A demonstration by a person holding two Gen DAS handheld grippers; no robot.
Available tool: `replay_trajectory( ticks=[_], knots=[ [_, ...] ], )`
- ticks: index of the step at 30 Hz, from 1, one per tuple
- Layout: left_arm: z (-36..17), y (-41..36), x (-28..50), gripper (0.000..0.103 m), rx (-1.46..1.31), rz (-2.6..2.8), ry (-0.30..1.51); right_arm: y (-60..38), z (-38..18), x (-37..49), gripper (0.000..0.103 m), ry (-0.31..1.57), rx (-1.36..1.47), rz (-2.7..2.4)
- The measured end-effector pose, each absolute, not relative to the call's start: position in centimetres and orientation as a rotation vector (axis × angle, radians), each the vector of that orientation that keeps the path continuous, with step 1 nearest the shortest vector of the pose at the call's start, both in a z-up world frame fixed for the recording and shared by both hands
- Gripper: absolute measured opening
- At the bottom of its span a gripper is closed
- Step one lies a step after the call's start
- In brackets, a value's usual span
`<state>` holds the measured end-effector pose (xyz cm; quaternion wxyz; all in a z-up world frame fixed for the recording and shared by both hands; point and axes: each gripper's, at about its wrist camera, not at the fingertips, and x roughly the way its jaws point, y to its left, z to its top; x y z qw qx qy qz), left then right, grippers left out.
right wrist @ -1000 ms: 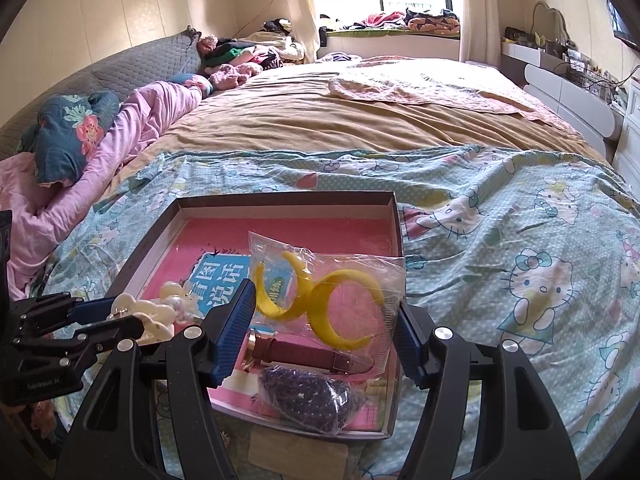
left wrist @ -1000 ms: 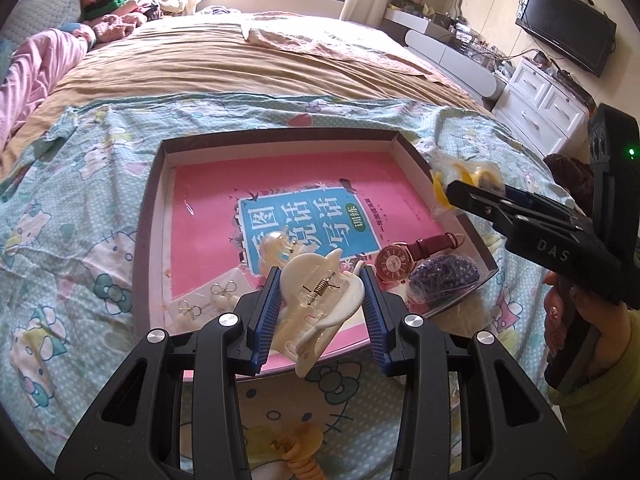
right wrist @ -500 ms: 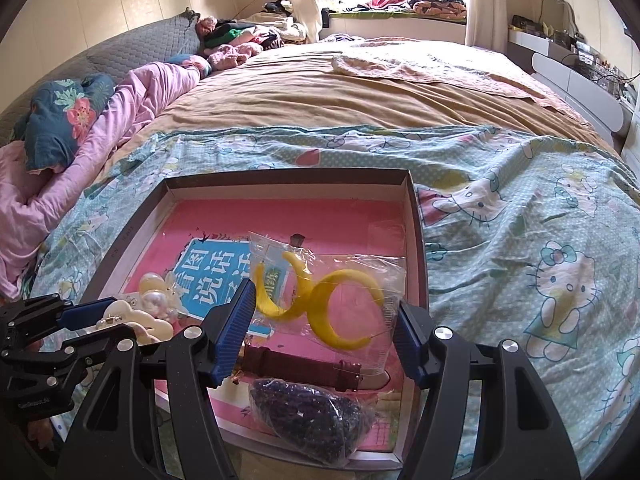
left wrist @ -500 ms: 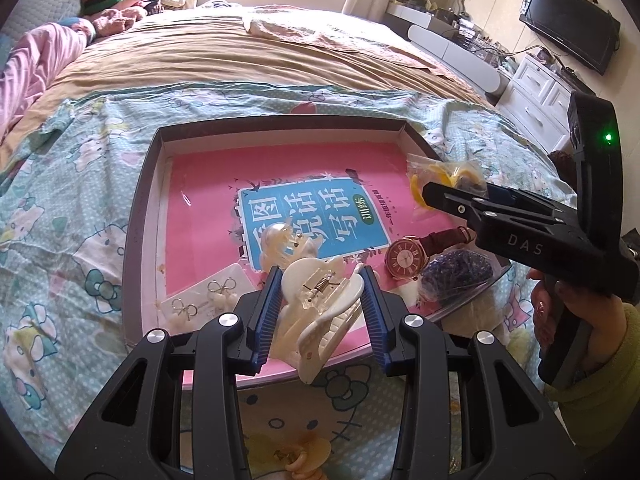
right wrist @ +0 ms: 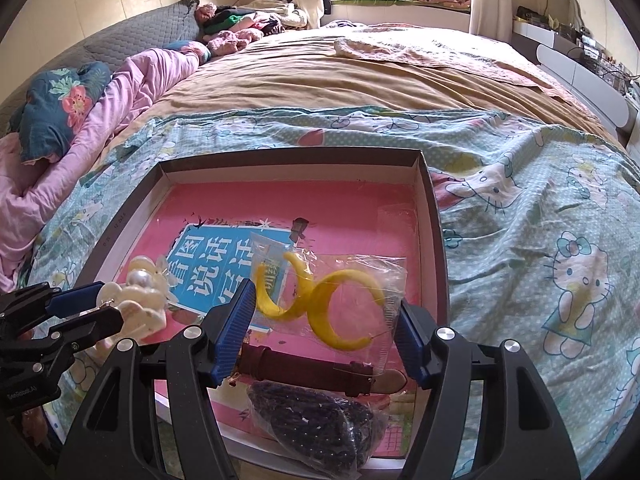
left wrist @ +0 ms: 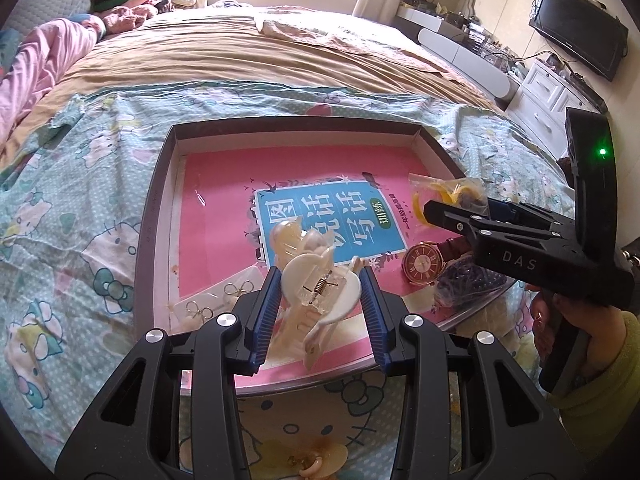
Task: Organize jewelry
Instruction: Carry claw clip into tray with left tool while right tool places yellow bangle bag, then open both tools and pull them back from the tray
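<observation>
Jewelry mostly gathered inside the shallow box (left wrist: 156,216) on the bed, with two pieces on their way in. Left gripper (left wrist: 320,276) pinching a cream hair claw (left wrist: 316,294) by its sides, held over the box's near rim, just short of the bow earring card (left wrist: 216,300) in the near left corner. Right gripper (right wrist: 325,300) nipping a clear bag (right wrist: 360,268) of yellow crescent earrings (right wrist: 348,276) by its edges, poised over the right side of the box, above the watch (left wrist: 423,266) and the pouch of dark beads (right wrist: 316,420) by the near right corner. Step in hand, by the look of it: placing both pieces. Next move likely calls for lowering each to a bare patch of the pink book (left wrist: 224,216) lining the box floor, then spreading the jaws without dragging the bag across the watch or dropping the claw onto the earring card. One more cream ornament (left wrist: 320,462) on the bedspread just outside the near rim, probably waiting to be collected. Writing: "DAS" in pale letters on the right gripper's body; large white Chinese characters on the book's blue panel, reading roughly 看图说话写话, with 训练 on a green oval beside them; Roman numerals round the watch dial; small white print on the left gripper, too tiny to read surely.
</observation>
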<state>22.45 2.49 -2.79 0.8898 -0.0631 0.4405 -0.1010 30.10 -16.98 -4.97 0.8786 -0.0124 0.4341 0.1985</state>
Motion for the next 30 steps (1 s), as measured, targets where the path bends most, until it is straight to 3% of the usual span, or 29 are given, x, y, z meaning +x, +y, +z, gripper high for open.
replay_trajectory(
  ticks=[9,23,30],
  knots=[
    [-2.5,2.6,22.4,0.031,-0.134,-0.211,0.907,-17.5,-5.1,29.7,0.072,0.917,-0.004,0.399],
    [-1.8,2.4,21.7,0.033,-0.13,-0.205,0.898,-20.2,-2.4,27.1,0.094,0.848,0.06,0.37],
    [-1.2,2.4,21.2,0.047,-0.13,-0.193,0.889,-20.7,-1.4,25.6,0.097,0.834,0.07,0.368]
  ],
)
